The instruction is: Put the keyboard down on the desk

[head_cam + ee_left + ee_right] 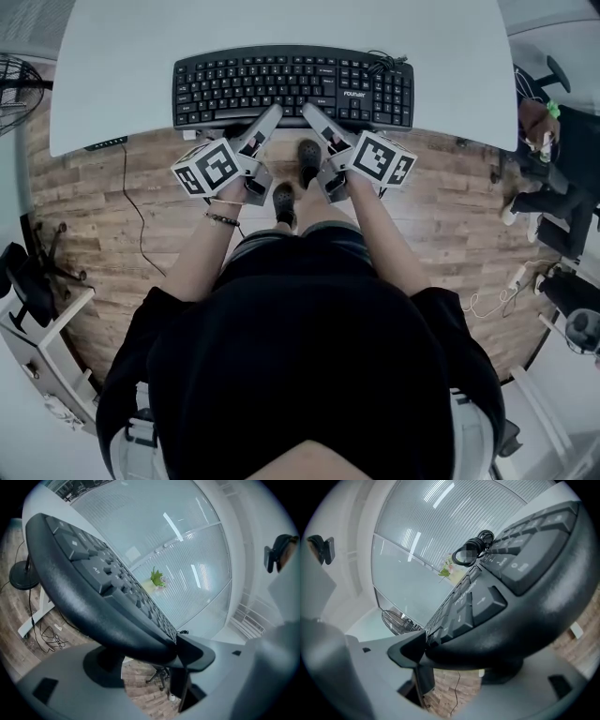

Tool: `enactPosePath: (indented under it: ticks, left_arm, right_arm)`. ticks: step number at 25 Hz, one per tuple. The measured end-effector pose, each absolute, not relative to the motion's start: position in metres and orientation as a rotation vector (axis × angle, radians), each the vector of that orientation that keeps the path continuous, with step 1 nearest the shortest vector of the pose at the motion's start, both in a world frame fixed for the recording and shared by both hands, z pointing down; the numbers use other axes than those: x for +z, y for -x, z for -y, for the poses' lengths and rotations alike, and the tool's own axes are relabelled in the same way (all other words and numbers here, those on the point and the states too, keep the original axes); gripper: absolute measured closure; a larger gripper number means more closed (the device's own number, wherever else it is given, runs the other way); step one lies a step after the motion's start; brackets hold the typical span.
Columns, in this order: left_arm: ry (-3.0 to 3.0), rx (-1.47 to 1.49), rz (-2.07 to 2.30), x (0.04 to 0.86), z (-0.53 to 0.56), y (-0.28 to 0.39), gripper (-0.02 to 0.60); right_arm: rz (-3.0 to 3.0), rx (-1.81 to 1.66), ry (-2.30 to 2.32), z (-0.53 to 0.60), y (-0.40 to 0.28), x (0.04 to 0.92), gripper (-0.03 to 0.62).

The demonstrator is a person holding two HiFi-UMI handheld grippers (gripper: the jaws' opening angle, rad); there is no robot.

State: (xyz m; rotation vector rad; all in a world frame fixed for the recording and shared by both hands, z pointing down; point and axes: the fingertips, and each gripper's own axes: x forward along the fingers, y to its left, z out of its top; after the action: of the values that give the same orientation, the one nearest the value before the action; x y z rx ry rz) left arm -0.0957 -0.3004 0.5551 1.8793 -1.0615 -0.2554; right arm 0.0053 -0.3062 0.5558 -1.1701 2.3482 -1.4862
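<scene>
A black keyboard [291,86] lies flat on the white desk [141,56], its front edge level with the desk's front edge. My left gripper [265,120] and right gripper [317,117] both reach in at that front edge, side by side near its middle. In the left gripper view the keyboard [93,597] runs between the wide-spread jaws of the left gripper [147,660]. The right gripper view shows the same: the keyboard [511,611] crosses the spread jaws of the right gripper [457,665]. Neither pair visibly squeezes it. The keyboard's coiled cable [473,550] rests at its far right corner.
A floor fan [14,80] stands left of the desk and a black cord [131,197] trails over the wooden floor. A seated person [548,141] is at the right. An office chair [28,281] sits at my left. My shoes [307,155] are under the grippers.
</scene>
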Motion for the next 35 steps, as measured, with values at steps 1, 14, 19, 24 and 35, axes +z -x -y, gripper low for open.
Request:
enactPosePath:
  ticks: [1,14,19,24,35]
  left_arm:
    - [-1.88,-0.255,1.064,0.555,0.301,0.096,0.233]
    - [-1.879,-0.262,1.06,0.552,0.299,0.095,0.227]
    - [-1.888,-0.246,1.077,0.552,0.298,0.098,0.227]
    - [-1.893,-0.231,1.063,0.551,0.291,0.097,0.227]
    - [-1.943,-0.198,1.069,0.543,0.274,0.102,0.227]
  right_arm:
    - [-2.346,-1.49,1.17,0.307,-0.005,0.556,0.229]
    - [-2.351,-1.487,1.169,0.307,-0.005,0.556,0.219]
    - [-2.349,-1.454,1.202,0.305,-0.006,0.554,0.217]
    - [-2.389,-1.408,1.278,0.3,-0.012,0.556,0.22]
    - [-2.43,-1.344,1.325,0.277,-0.01,0.546,0.22]
